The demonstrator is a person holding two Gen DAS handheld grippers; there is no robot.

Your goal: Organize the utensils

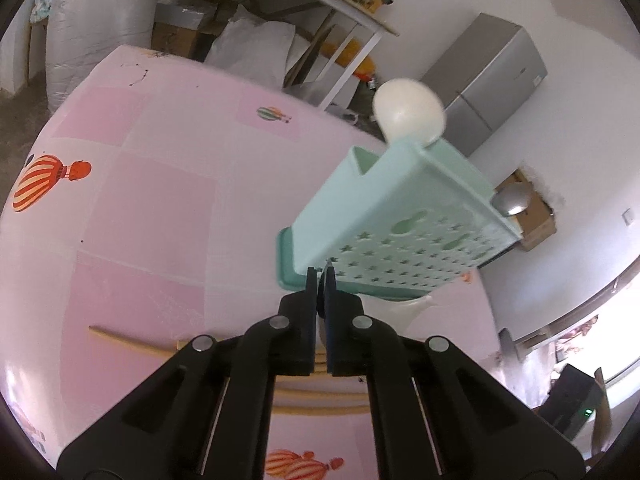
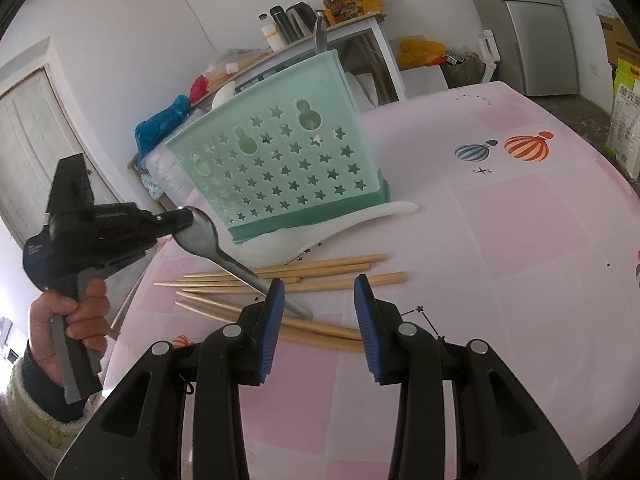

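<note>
A mint-green utensil holder (image 2: pixel 288 160) with star holes stands on the pink table; it also shows in the left wrist view (image 1: pixel 400 216), with a white spoon (image 1: pixel 408 112) and a metal spoon (image 1: pixel 512 200) sticking out of it. My left gripper (image 1: pixel 320 276) is shut on a metal spoon (image 2: pixel 216 248), held by its bowl above the table left of the holder; the gripper also shows in the right wrist view (image 2: pixel 188 216). My right gripper (image 2: pixel 320 304) is open and empty over several wooden chopsticks (image 2: pixel 320 276). A white spoon (image 2: pixel 340 224) lies in front of the holder.
The pink tablecloth (image 2: pixel 520 240) has balloon prints. Chopsticks (image 1: pixel 132 344) also lie under the left gripper. A shelf with bottles and a kettle (image 2: pixel 292 24) and a grey fridge (image 2: pixel 536 28) stand behind the table.
</note>
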